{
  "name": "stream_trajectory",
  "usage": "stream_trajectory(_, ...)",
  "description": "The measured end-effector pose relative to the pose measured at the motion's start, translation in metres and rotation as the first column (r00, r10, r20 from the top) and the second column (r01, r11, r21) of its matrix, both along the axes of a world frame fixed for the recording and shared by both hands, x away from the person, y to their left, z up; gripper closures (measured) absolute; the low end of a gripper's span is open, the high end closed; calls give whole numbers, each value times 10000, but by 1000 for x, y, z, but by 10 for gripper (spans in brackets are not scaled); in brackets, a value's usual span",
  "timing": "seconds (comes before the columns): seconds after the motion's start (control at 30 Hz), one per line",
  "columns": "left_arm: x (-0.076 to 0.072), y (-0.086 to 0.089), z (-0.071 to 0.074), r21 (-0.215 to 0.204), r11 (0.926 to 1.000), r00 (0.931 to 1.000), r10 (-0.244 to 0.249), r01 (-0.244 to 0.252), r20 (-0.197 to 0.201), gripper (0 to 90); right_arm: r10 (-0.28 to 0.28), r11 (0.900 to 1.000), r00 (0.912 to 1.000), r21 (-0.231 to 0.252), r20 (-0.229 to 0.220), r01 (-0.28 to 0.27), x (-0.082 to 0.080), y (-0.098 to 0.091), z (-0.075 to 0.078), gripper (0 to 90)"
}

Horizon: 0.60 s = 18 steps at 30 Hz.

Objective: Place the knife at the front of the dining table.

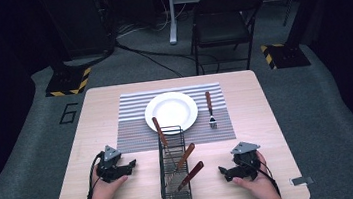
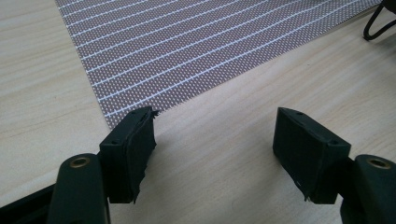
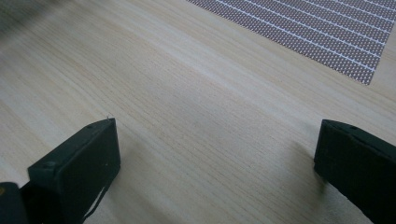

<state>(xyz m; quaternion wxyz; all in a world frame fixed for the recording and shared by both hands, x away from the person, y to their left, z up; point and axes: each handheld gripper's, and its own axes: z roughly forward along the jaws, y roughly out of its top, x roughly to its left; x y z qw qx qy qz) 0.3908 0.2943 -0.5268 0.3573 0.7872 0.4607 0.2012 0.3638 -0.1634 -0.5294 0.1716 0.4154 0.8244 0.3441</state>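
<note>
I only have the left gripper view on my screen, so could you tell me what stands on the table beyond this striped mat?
Observer: A white plate sits on the striped placemat, with a wooden-handled fork lying on the mat to its right.
Operator: Thank you. What does the black wire at my top right belong to?
Observer: Most likely a black wire caddy at the table's near middle; three wooden-handled utensils lean in it.
Operator: And where is the other gripper, please?
Observer: The right gripper rests on the table right of the caddy, jaws wide apart, nothing between them; the left gripper rests open on the caddy's other side.
</note>
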Motion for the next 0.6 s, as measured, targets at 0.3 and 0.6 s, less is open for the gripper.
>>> stream_trajectory(0.3, -4, 0, 10, -401, 9990, 9997, 190, -185, 134, 352, 1, 10000, 10000, 1, 0, -1, 0, 0, 0, 0)
stream_trajectory(0.6, -7, 3, 27, -1171, 9921, 9990, 456, -450, 30, 427, 1, 10000, 10000, 0, 1, -1, 0, 0, 0, 0)
